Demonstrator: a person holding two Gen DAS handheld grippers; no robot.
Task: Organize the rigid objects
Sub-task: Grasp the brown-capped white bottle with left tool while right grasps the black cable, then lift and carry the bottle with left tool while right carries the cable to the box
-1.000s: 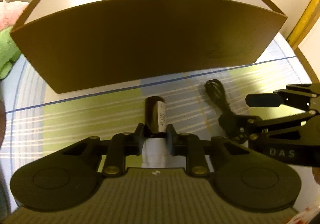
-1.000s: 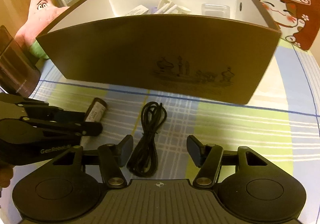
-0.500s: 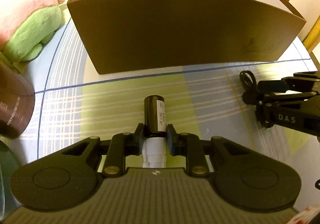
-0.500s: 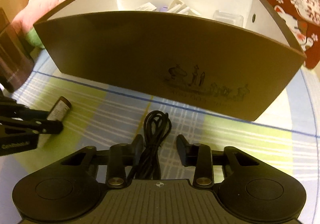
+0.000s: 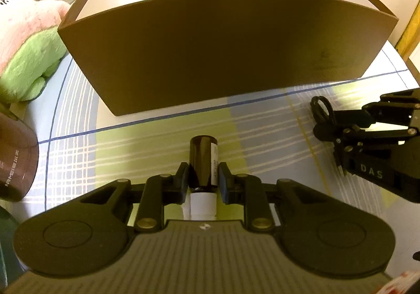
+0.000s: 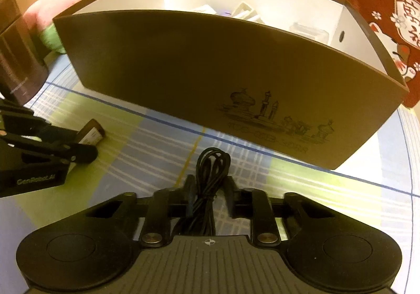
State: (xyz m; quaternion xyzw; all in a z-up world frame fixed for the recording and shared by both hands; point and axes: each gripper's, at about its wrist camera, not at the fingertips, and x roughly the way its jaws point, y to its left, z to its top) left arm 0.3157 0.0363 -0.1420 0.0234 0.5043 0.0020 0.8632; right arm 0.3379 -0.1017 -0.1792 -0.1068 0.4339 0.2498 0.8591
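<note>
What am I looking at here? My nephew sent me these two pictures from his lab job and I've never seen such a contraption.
There is no robot: a person holds a two-finger gripper in each hand, and each carries a wide-angle camera looking along its fingers. One picture comes from each camera.

In the left camera's view, the left gripper is closed on a small dark bottle with a white cap. In the right camera's view, the right gripper has its fingers against a bundled black cable. Each gripper also shows at the edge of the other's picture.

Ahead, on a checked tablecloth, stands a brown box with white walls inside, already holding small items. A pink and green plush toy sits to the left.
</note>
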